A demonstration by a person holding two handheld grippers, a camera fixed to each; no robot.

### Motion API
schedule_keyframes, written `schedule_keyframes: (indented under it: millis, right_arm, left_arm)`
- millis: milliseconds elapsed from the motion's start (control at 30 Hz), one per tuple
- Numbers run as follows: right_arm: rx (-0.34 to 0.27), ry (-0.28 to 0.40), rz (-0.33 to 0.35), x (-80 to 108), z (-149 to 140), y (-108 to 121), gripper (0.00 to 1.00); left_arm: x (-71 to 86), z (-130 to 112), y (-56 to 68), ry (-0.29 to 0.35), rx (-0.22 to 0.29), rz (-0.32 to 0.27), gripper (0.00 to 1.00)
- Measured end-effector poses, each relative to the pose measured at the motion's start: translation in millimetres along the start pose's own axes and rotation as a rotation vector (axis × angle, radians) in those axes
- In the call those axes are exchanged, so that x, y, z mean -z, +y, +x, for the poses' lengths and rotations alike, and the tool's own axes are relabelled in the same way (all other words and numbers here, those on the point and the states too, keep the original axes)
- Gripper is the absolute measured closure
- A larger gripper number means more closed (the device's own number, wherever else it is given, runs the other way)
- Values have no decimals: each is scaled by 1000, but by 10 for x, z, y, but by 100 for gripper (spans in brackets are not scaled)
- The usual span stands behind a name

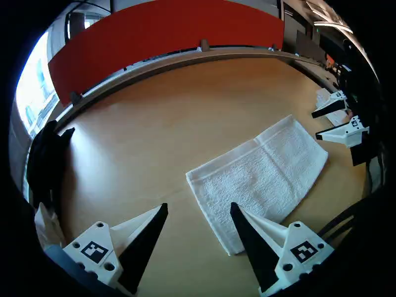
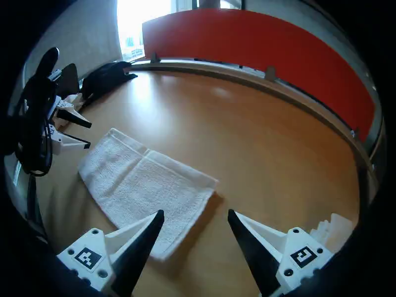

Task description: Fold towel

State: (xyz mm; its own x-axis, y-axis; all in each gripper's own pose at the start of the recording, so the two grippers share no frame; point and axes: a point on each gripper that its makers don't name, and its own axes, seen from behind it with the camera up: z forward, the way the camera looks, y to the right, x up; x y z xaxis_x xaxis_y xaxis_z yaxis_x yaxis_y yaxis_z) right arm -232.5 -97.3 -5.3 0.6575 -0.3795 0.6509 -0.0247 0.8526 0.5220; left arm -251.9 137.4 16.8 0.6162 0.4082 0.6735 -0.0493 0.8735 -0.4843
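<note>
Towel [image 1: 260,175] lies flat on the bench [image 1: 163,114], between the two grippers. Left gripper [image 1: 198,204] and right gripper [image 2: 195,212] hover at opposite ends, jaws wide, holding nothing. Looks soft, light, floppy terry; I'd pinch the corners of one short edge.

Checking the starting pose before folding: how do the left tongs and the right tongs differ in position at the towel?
The left tongs face one short end of the towel; the right tongs face the opposite end. The towel's edge runs behind the left tongs' right finger, but behind the right tongs' left finger. Both are open, holding nothing.
</note>
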Motion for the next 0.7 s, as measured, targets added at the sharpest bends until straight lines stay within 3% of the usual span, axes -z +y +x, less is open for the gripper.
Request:
schedule_keyframes:
  millis: [700]
  right_arm:
    - [-13, 2, 15, 312, -246, -266, 0]
  left_arm:
    - [286, -378, 162, -17, 79, 6, 6]
